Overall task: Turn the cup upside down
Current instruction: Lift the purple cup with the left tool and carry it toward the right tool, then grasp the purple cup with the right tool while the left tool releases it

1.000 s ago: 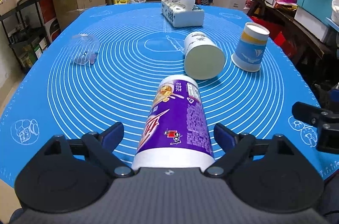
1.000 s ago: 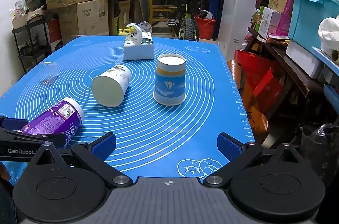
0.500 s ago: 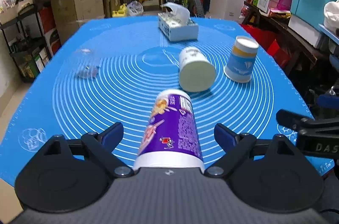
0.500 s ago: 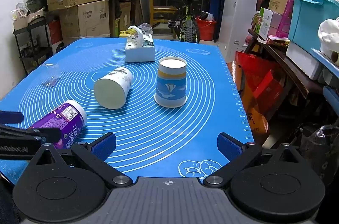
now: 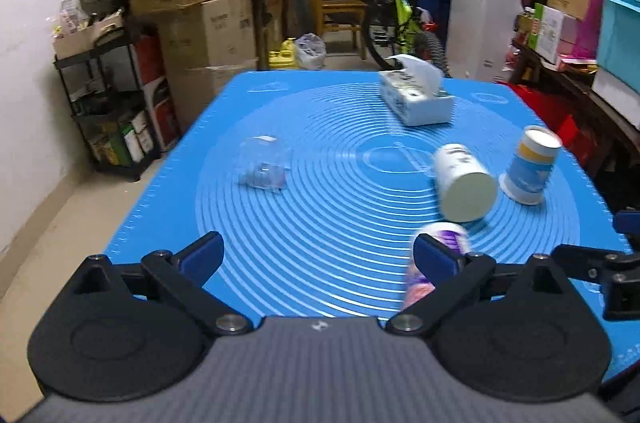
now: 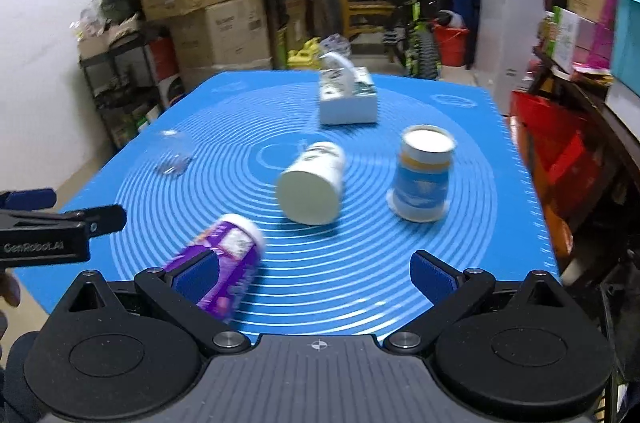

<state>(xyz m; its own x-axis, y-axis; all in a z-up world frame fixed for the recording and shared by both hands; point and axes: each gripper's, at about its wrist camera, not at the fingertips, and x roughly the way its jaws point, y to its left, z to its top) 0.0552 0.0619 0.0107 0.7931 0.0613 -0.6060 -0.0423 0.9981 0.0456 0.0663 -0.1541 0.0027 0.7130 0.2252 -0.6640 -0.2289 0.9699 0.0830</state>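
A purple cup [image 6: 224,259] lies on its side on the blue mat [image 6: 360,271]; in the left wrist view [image 5: 438,255] it is partly behind my right finger. A white cup [image 6: 312,183] [image 5: 464,183] lies on its side at mid mat. A blue and yellow cup [image 6: 422,175] [image 5: 528,165] stands upside down to its right. A clear plastic cup [image 5: 262,163] [image 6: 174,157] lies at the left. My left gripper [image 5: 316,253] is open and empty, and also shows in the right wrist view [image 6: 60,223]. My right gripper [image 6: 316,269] is open and empty.
A tissue box [image 5: 416,99] [image 6: 348,99] stands at the far side of the mat. Cardboard boxes [image 5: 192,7], a black shelf [image 5: 108,103] and a bicycle [image 5: 400,15] stand behind the table. Red and teal bins [image 6: 560,127] crowd the right side.
My left gripper has drawn back and swung left, so the purple cup is no longer between its fingers. My right gripper has turned left and now frames the purple cup by its left finger.
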